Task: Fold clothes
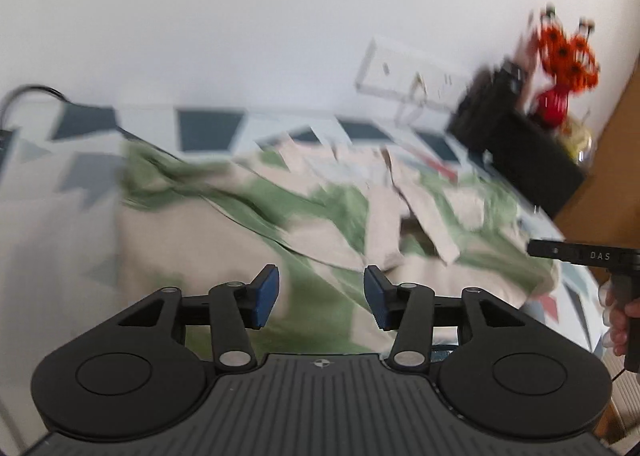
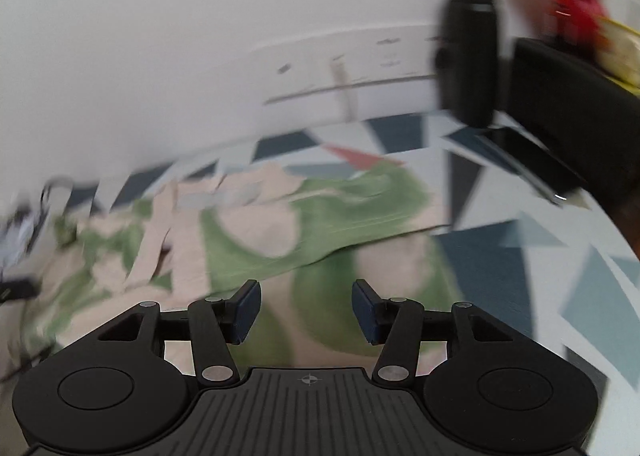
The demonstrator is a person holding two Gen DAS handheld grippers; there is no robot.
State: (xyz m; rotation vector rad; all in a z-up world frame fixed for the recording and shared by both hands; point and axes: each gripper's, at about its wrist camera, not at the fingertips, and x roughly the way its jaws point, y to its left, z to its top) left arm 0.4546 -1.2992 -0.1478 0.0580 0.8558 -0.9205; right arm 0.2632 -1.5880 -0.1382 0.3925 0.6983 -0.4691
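A green and beige patterned garment lies crumpled and partly spread on a cloth with a geometric pattern. My left gripper hovers over its near part, its blue pads apart and nothing between them. In the right wrist view the same garment stretches from the left to the middle. My right gripper is open above its near edge and holds nothing. The right gripper's black body also shows at the right edge of the left wrist view, with a hand on its handle. Both views are blurred.
A black bottle, a black box and a red vase with orange flowers stand at the back right. A dark flat device lies near them. A white socket strip is on the wall. A cable runs at the far left.
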